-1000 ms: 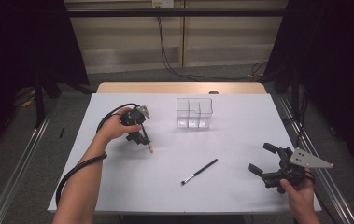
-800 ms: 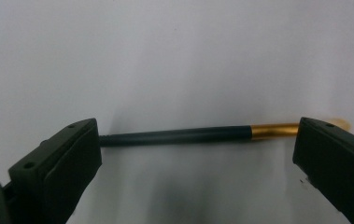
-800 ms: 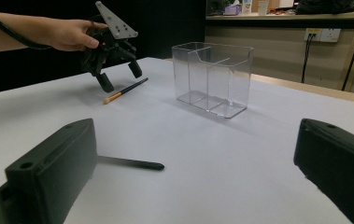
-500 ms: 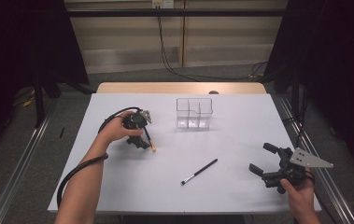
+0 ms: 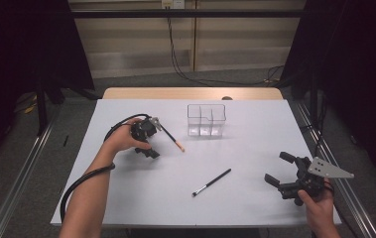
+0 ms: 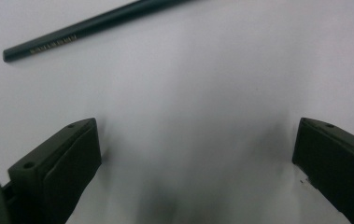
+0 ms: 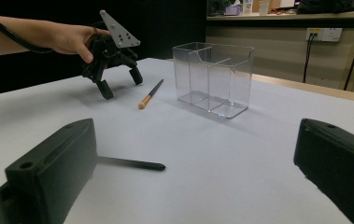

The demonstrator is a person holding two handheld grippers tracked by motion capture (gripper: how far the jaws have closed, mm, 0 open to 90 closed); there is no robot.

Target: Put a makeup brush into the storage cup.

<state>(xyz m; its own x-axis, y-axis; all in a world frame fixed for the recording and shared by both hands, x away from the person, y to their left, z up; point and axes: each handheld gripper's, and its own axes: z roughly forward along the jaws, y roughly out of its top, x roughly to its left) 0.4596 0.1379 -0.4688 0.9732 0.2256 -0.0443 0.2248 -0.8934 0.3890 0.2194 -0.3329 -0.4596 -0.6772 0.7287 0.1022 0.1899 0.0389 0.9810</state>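
While the left gripper (image 5: 149,140) hangs spread just beside the orange-tipped brush (image 5: 169,139), the right gripper (image 5: 281,169) rests spread on the bench (image 5: 255,198), near the black brush (image 5: 211,182).

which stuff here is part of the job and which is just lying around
In the job:
left gripper, open, over the tan-tipped brush
black brush
clear divided organizer
right gripper, open

Lying about:
cables on the floor behind the table
wall outlet
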